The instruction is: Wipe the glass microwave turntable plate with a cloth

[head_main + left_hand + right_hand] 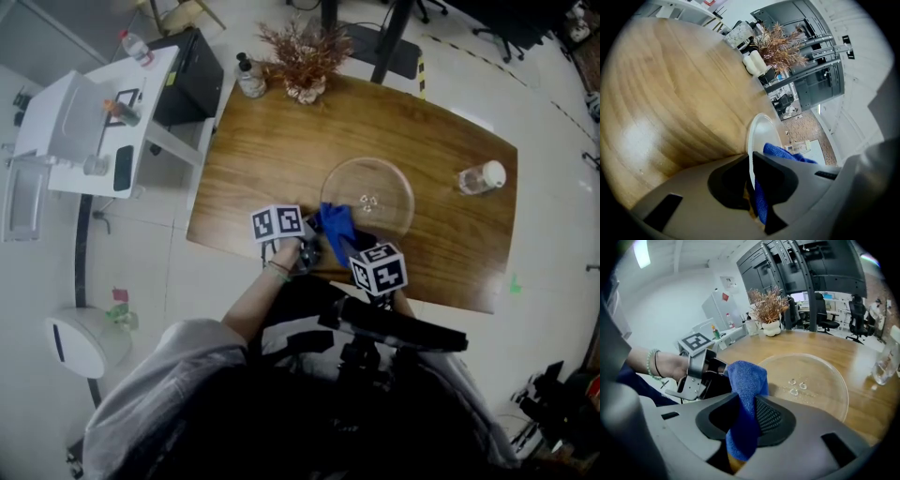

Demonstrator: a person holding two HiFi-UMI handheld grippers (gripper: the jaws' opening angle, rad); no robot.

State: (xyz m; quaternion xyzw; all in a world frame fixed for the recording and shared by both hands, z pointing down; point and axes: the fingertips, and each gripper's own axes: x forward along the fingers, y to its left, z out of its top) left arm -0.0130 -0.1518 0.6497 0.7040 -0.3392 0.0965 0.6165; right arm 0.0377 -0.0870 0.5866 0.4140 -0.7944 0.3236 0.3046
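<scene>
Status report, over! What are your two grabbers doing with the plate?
Left gripper clamped on glass plate rim. Right gripper shut on blue cloth, by plate's near edge. Bottle stands apart, nothing blocking.

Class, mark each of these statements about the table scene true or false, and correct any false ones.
1. The right gripper has a blue cloth clamped between its jaws. True.
2. The left gripper holds nothing. False: its jaws are shut on the rim of the glass turntable plate.
3. The plastic bottle sits on the plate. False: it is on the wooden table, off to one side and apart from the plate.
4. A dried plant stands at the table's far edge. True.
5. The cloth is spread flat over the whole plate. False: it is bunched in the right gripper near the plate's near rim.
</scene>
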